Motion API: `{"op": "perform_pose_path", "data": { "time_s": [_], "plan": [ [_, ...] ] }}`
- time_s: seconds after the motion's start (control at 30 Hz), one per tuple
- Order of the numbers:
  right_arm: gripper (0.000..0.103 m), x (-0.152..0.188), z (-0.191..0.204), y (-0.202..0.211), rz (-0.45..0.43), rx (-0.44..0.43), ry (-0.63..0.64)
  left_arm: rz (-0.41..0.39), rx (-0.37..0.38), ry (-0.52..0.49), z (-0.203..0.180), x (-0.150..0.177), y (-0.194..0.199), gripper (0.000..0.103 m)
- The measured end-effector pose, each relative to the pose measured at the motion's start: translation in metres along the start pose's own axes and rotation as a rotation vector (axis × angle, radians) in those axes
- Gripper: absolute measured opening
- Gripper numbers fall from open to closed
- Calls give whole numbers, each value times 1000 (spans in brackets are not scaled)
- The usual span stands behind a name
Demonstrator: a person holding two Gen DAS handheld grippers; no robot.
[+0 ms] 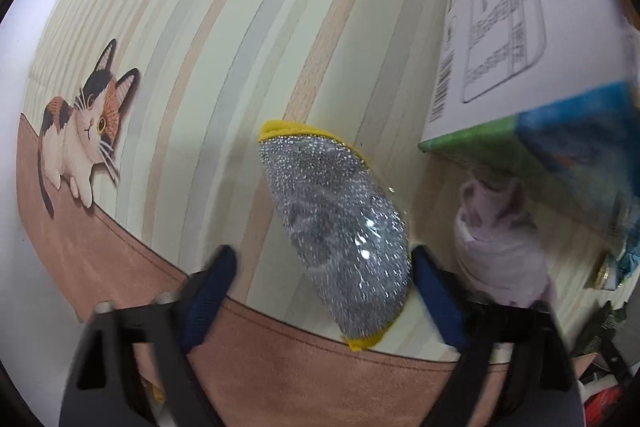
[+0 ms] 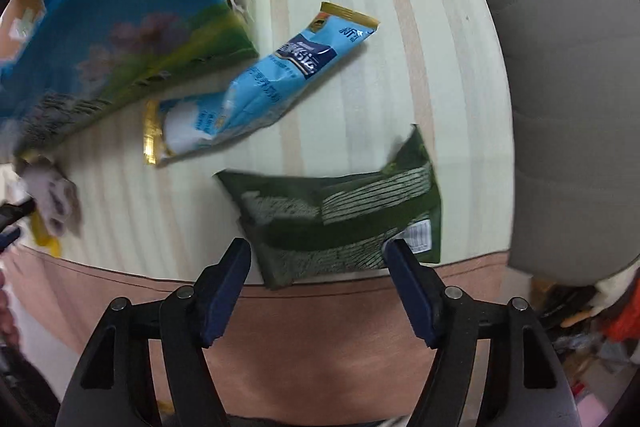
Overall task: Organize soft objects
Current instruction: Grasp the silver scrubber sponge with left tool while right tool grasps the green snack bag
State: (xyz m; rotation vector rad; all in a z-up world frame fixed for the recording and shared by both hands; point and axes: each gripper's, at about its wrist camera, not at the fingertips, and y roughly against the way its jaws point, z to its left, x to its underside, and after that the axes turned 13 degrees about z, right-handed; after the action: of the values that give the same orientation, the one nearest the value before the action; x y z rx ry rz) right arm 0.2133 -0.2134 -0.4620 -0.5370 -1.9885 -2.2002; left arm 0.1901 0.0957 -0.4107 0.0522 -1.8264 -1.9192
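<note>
The left hand-held gripper (image 1: 322,267) is spread wide, its blue pads on either side of a silver scouring pad (image 1: 336,227) with a yellow rim that lies on the striped table (image 1: 224,39); the right pad looks close to the scourer's edge, though blur hides whether it touches. Just right of it sits a crumpled lilac cloth (image 1: 496,243), its top tucked under a tilted blue-and-green box (image 1: 560,155) whose far side runs out of frame. A printed calico cat (image 1: 84,123) decorates the table's left part.

The right hand-held gripper (image 2: 318,259) is also wide apart and holds nothing (its pads frame the near edge of a dark green packet (image 2: 340,219)). Beyond lies a light blue sachet (image 2: 256,83) with gold ends, one corner tucked under the same box (image 2: 112,27), which here is smeared by motion and cut off at the top left. The lilac cloth (image 2: 54,199) shows at the far left, blurred. A grey chair (image 2: 572,87) stands past the table edge.
</note>
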Motion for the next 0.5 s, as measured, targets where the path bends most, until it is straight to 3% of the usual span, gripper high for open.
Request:
{"op": "perform_pose_path", "data": {
  "time_s": [0.03,0.23,0.4,0.5],
  "plan": [
    [74,1,-9,1,2,-52,-59,-1,-11,-5,0,-1,-1,44],
    [74,2,-67,1,-16,-291,-343,-34,-28,-22,11,26,2,43],
    [74,-8,-87,-12,21,-370,-465,-24,16,-21,19,66,2,43],
    [74,-16,-85,-19,40,-354,-485,-3,34,-50,9,90,-4,43]
  ]
}}
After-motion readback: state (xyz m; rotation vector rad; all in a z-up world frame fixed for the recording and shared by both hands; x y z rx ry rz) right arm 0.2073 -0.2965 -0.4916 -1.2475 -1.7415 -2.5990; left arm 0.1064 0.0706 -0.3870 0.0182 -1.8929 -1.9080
